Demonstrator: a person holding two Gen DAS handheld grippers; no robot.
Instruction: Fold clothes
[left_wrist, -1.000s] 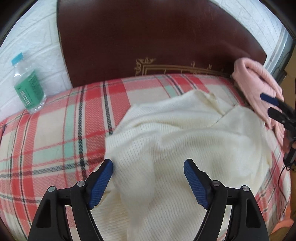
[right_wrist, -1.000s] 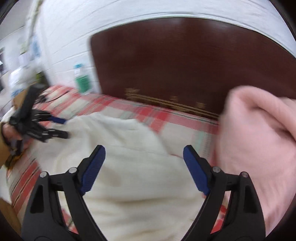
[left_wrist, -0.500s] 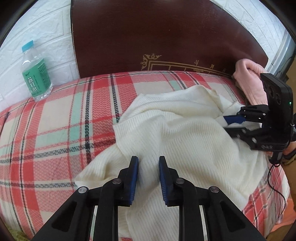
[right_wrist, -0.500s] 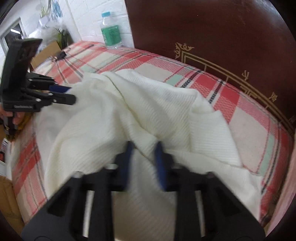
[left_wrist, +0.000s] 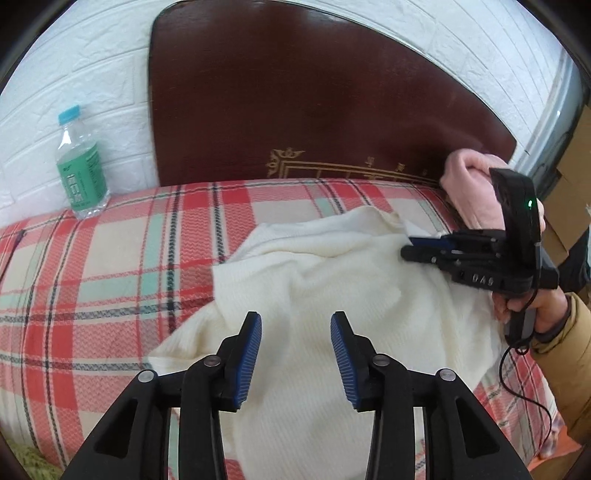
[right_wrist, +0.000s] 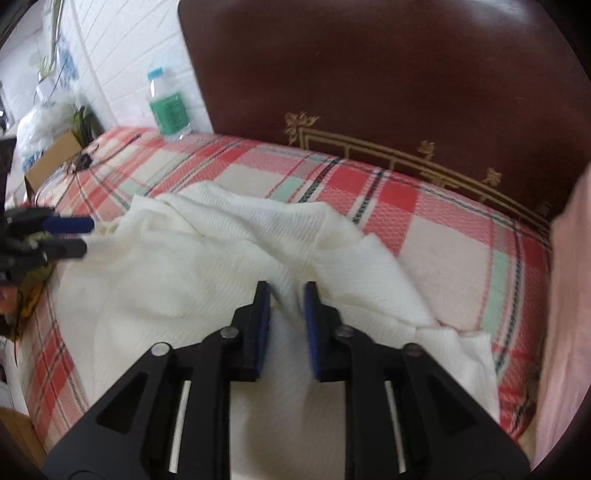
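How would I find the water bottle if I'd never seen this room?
Look for the big dark brown headboard with gold trim against the white brick wall. Just left of it, at the far edge of the red plaid bedspread, stands the clear plastic bottle with a green label. Its light blue cap sets it apart; everything nearby is soft cloth.

Sweater (left_wrist: 332, 280) on bed (left_wrist: 92, 280), bottle (left_wrist: 80, 166) behind
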